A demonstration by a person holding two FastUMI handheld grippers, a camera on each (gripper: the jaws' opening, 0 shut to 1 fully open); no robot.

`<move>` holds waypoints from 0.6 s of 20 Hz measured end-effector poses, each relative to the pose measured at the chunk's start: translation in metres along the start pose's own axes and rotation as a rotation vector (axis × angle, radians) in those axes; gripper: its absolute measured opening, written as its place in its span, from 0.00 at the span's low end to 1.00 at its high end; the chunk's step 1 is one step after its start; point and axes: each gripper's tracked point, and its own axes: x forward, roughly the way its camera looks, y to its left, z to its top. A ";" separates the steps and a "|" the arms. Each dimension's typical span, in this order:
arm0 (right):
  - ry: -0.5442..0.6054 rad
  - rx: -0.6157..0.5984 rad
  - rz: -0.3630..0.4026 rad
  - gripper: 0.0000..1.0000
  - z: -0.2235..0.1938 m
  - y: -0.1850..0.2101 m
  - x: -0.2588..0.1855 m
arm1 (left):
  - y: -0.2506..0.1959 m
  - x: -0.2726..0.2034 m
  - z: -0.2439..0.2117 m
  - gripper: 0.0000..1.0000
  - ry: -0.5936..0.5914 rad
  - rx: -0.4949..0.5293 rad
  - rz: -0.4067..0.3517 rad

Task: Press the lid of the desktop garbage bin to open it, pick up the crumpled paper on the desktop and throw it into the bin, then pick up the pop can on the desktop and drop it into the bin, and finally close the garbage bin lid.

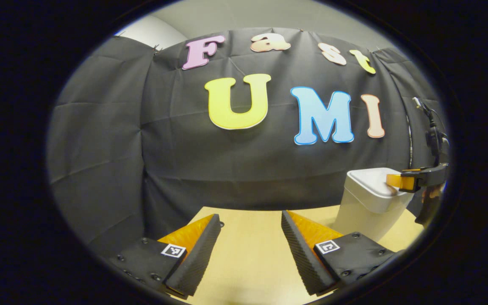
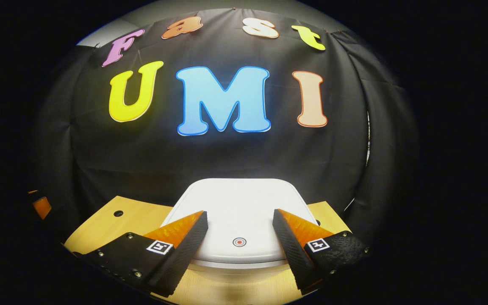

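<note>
The white garbage bin (image 1: 364, 207) stands on the wooden table at the right of the left gripper view, its lid shut. In the right gripper view the lid (image 2: 239, 199) lies flat just below my right gripper (image 2: 239, 212), which is open, its fingers either side of a small red ring mark (image 2: 239, 242) near the lid's front edge. From the left gripper view that same right gripper (image 1: 397, 181) hovers at the lid's right edge; whether it touches the lid I cannot tell. My left gripper (image 1: 250, 215) is open over bare tabletop, left of the bin, holding nothing.
The light wooden table (image 1: 248, 254) ends at the black cloth wall just behind the bin. A small hole (image 2: 118, 213) sits in the tabletop left of the bin. A hand (image 1: 430, 201) holds the right gripper at the far right.
</note>
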 end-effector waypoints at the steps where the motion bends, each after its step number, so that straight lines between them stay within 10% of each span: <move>1: -0.018 -0.002 -0.003 0.99 -0.001 0.000 -0.001 | 0.001 -0.001 0.000 0.96 0.001 -0.001 0.002; 7: -0.096 0.000 -0.019 1.00 -0.004 0.001 -0.002 | 0.005 -0.004 -0.009 0.84 0.014 0.003 0.001; 8: -0.098 0.002 -0.023 0.99 -0.005 0.000 -0.002 | 0.005 -0.003 -0.010 1.00 0.015 0.003 0.001; 12: -0.110 0.001 -0.025 1.00 -0.006 0.000 -0.004 | 0.008 -0.003 -0.011 1.00 0.016 0.005 0.000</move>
